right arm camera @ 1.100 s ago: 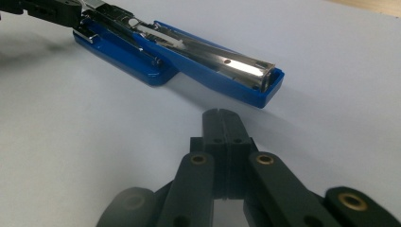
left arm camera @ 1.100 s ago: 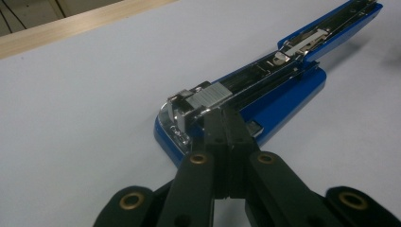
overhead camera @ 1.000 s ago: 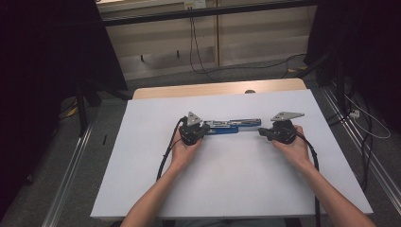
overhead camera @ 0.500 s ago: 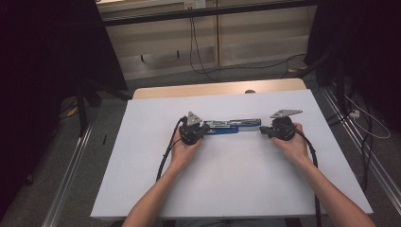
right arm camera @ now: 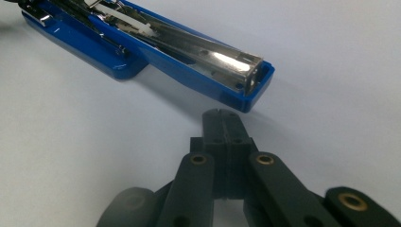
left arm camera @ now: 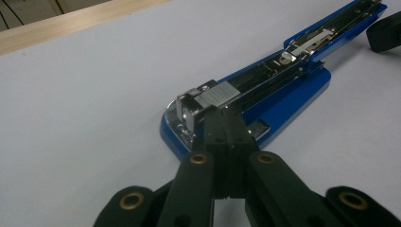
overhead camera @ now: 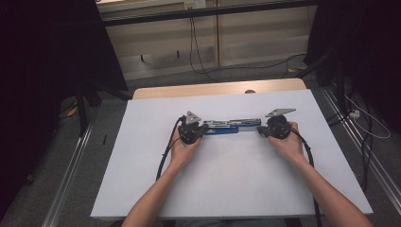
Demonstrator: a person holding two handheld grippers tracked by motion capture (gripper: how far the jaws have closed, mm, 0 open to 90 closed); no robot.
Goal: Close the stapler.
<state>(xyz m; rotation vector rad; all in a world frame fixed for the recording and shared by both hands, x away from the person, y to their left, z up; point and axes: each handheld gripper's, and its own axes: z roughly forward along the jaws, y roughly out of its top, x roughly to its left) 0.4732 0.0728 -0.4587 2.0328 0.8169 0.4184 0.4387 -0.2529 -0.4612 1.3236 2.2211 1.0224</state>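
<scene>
Lying opened out flat mid-bench (overhead camera: pixel 142 189), the blue plastic stapler with its chrome staple channel (overhead camera: pixel 231 128) sits between both tongs: left tongs (left arm camera: pixel 226 113) together, tips touching its metal head; right tongs (right arm camera: pixel 222 118) together, just beside its far end.

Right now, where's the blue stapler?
In the high view the blue stapler lies opened flat mid-table on the white sheet, between the left gripper and the right gripper.
</scene>
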